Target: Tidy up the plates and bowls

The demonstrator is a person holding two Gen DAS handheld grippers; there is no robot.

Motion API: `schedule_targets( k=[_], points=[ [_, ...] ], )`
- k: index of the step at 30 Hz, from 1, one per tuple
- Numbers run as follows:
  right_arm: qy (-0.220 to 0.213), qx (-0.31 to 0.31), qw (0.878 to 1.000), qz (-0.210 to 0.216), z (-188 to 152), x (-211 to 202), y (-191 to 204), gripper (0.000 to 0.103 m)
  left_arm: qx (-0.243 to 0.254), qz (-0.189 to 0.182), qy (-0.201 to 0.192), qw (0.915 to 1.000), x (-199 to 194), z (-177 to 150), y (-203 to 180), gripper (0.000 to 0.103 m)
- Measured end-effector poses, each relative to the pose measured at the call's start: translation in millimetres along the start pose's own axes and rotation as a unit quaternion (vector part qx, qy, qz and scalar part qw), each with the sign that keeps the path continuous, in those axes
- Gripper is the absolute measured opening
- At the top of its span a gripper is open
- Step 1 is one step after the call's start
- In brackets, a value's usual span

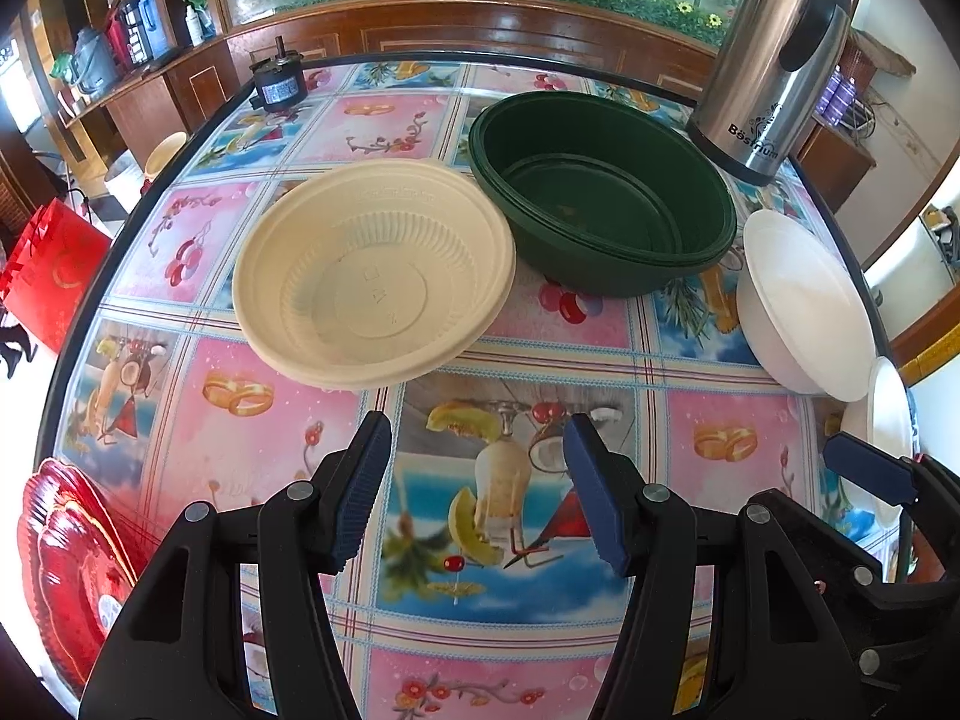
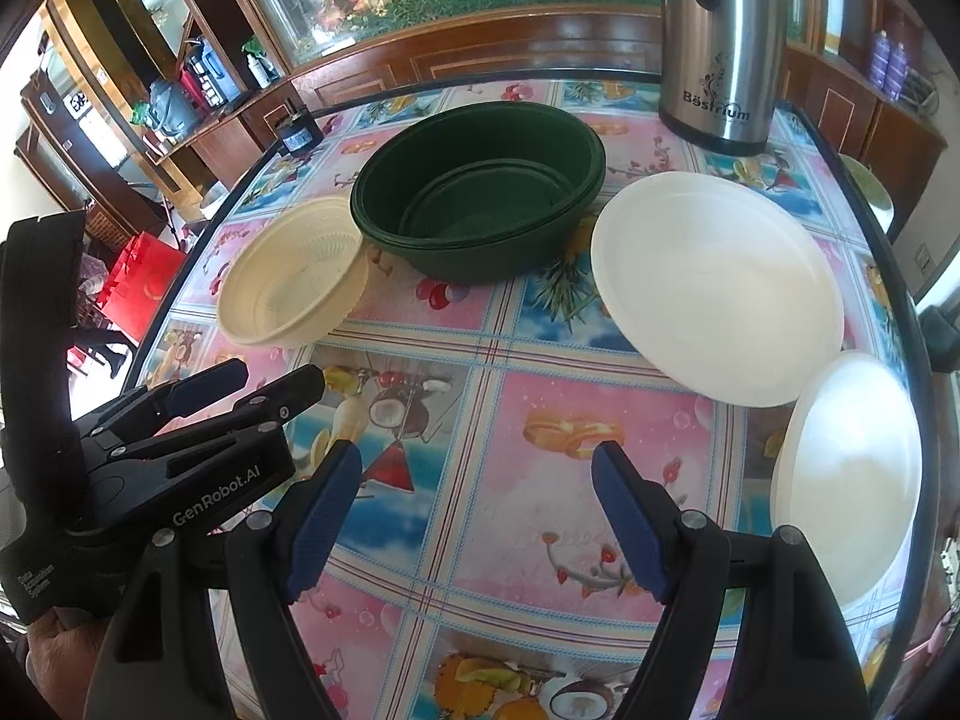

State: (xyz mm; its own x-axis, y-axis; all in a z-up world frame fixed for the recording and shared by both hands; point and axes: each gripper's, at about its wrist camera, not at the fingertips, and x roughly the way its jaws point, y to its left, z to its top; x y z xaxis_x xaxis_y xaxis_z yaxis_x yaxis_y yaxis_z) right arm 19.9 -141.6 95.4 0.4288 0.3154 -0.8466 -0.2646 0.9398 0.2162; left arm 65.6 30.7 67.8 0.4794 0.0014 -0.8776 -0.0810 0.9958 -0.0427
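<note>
Both tools hovered spread, holding nothing: left tool (image 1: 477, 480), right tool (image 2: 477, 516). Cream bowl (image 1: 372, 276) sat mid-counter, touching green bowl stack (image 1: 600, 192); white plates (image 2: 720, 282) lay right. Bowl looked light, thin, flexible plastic, likely slippery; near rim looked best pinch point.

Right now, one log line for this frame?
left claw: open, empty | right claw: open, empty | cream bowl, green bowls, white plates: on table, untouched
</note>
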Motion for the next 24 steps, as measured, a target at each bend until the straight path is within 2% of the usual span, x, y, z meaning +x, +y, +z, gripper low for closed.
schedule_targets(
  k=[14, 24],
  points=[
    [-0.015, 0.002, 1.000, -0.007, 29.5, 3.9, -16.3, 0.080, -0.011, -0.005, -0.004, 0.9999, 10.1, 16.8, -12.5, 0.060],
    [-0.025, 0.011, 1.000, -0.007, 38.6, 2.6, -31.3, 0.080, -0.013, -0.004, 0.017, 0.9998, 49.5, 20.3, -30.8, 0.060]
  ],
)
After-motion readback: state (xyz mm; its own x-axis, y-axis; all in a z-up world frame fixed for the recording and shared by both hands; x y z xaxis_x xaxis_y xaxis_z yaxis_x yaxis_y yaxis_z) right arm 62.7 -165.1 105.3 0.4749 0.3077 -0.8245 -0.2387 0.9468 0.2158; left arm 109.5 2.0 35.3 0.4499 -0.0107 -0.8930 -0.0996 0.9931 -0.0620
